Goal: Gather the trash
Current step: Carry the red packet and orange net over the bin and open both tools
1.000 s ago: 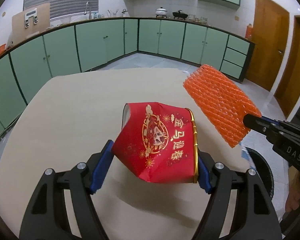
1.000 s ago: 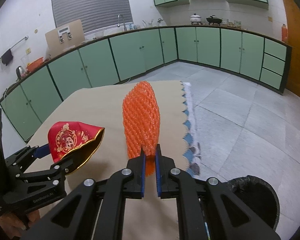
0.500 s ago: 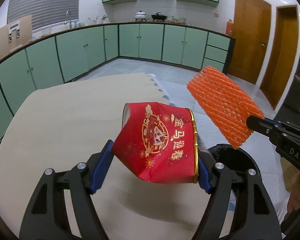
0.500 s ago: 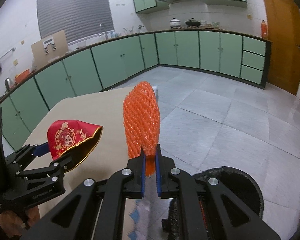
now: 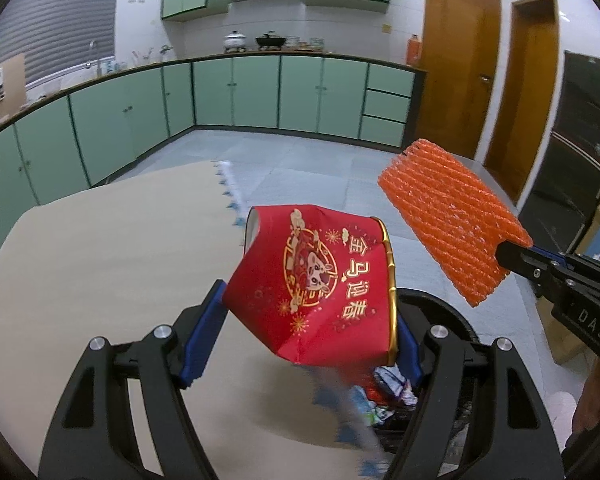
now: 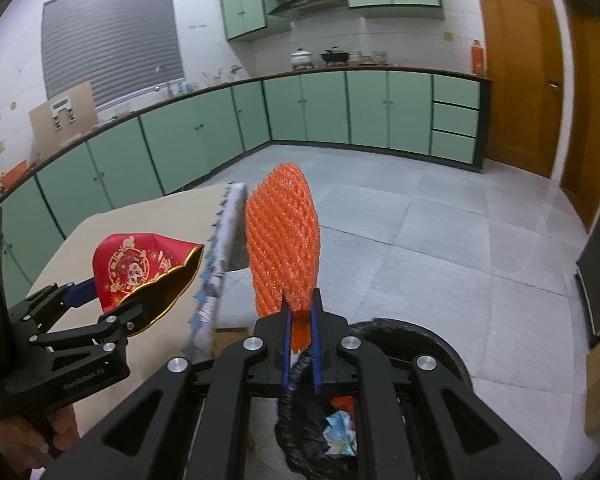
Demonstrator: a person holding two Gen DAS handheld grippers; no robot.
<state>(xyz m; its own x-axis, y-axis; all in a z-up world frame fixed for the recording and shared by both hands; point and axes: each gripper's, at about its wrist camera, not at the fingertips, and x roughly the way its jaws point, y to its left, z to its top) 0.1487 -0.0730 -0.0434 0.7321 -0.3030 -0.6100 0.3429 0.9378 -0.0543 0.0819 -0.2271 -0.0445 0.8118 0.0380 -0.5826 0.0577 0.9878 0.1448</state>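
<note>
Kitchen | bin (image 6: 440, 344) partly hidden | grippers clamp red paper (image 5: 320, 280), orange net (image 6: 284, 240)

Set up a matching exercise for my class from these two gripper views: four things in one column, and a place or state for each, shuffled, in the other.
Things:
1. red paper cup
2. orange foam net
3. black trash bin
4. white pot

Places or states:
A. on the far counter
B. pinched in the right gripper
C. on the floor, trash inside
D. squashed in the left gripper

Pairs: 1-D, 2-B, 3-C, 4-A

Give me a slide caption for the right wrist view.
Right gripper holds orange foam net above the black-lined trash bin.
</note>
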